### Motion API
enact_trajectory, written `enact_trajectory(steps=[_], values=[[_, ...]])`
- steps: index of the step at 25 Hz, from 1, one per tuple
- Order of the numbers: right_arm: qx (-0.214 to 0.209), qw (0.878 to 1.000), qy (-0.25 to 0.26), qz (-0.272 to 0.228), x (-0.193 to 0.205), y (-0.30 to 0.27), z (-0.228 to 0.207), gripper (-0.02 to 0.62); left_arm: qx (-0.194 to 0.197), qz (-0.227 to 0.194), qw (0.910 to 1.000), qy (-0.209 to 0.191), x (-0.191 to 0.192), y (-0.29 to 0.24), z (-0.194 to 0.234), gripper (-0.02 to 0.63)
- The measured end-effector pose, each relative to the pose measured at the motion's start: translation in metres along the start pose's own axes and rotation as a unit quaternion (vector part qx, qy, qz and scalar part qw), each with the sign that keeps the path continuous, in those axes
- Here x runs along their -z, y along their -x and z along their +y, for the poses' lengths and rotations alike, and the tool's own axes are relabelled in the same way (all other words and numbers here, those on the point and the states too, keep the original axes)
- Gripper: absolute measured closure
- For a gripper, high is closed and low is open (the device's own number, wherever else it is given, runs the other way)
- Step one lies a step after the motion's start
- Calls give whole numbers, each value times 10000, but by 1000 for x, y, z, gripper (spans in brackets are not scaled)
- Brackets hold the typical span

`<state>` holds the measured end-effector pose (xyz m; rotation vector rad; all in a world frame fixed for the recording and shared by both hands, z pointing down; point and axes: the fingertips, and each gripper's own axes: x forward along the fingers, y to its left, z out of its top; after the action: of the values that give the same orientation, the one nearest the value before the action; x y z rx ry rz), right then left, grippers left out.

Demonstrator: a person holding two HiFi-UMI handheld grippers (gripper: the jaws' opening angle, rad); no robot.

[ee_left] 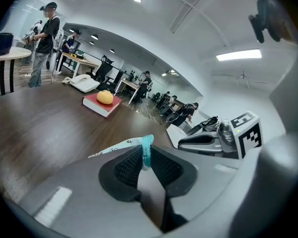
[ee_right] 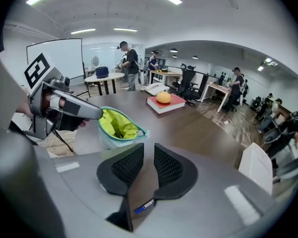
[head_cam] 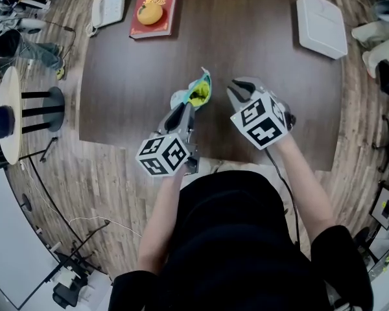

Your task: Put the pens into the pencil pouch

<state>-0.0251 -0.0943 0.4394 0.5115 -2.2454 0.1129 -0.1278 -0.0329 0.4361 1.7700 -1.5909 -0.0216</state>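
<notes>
A teal pencil pouch (head_cam: 200, 92) with a yellow-green lining lies near the middle of the brown table (head_cam: 129, 76), its mouth open. My left gripper (head_cam: 189, 107) is shut on the pouch's teal rim (ee_left: 147, 150), pinched between the pads. My right gripper (head_cam: 236, 89) hovers just right of the pouch. In its own view the right gripper (ee_right: 149, 155) has its jaws a little apart, with nothing between the pads and the pouch (ee_right: 116, 125) ahead to the left. A blue-tipped pen (ee_right: 145, 206) shows low through the gap, small and apparently on the table.
A red book (head_cam: 154, 10) with an orange fruit-like thing on it lies at the table's far edge, beside a white phone (head_cam: 108, 6). A white flat box (head_cam: 321, 24) sits at the far right corner. A round side table (head_cam: 6, 115) stands at the left.
</notes>
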Motion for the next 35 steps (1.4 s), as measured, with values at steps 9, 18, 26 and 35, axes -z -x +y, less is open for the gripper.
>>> enact_trajectory(steps=[9, 18, 26, 35], values=[[802, 9910, -1060, -187, 42, 16, -40, 545, 46, 75, 9999, -71, -1, -6, -4, 558], [793, 9786, -1889, -208, 89, 6, -38, 533, 15, 85, 9999, -68, -1, -6, -3, 558], [888, 9690, -2304, 70, 128, -13, -25, 507, 15, 110, 9999, -55, 2, -4, -1, 558], [980, 9663, -2352, 358, 154, -37, -19, 482, 16, 170, 9998, -59, 5, -6, 2, 558]])
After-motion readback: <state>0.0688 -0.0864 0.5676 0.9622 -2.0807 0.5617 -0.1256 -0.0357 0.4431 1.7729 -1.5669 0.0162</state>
